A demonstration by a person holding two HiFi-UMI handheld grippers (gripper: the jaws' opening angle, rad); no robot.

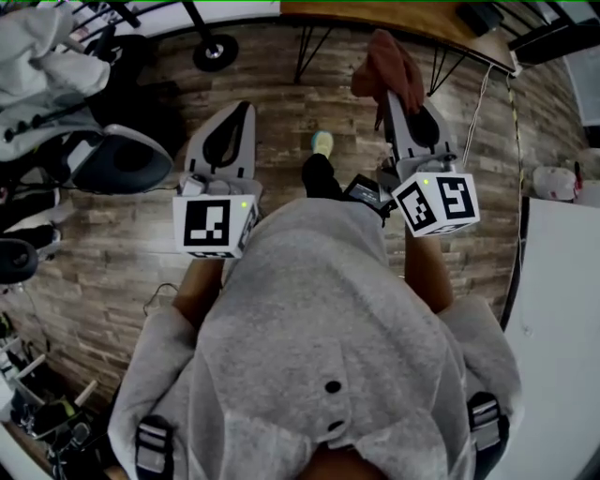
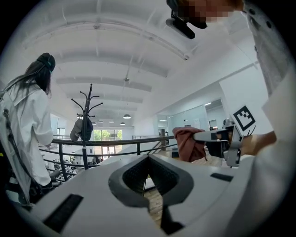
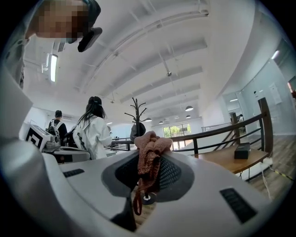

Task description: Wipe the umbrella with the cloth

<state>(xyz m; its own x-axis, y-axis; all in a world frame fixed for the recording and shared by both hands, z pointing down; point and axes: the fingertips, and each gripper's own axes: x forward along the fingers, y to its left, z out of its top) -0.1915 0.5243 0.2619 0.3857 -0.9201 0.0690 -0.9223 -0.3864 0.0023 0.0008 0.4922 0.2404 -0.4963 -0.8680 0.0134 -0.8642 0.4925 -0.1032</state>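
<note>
The right gripper [image 3: 149, 172] has its jaws clamped on a bunched reddish-pink cloth [image 3: 150, 149], which sticks up between them with a loose strand hanging below. The left gripper [image 2: 149, 167], beside it and pointing level, has its jaws pressed together with nothing between them. Beyond both lie a wood-plank floor [image 1: 281, 112], a black railing [image 3: 222, 132], a coat stand [image 3: 137, 118] and a person in a white coat [image 3: 95, 134].

The right tongs [image 3: 149, 159] hide part of the cloth [image 3: 151, 144]; the top edge crops the wooden table [image 1: 394, 21].
</note>
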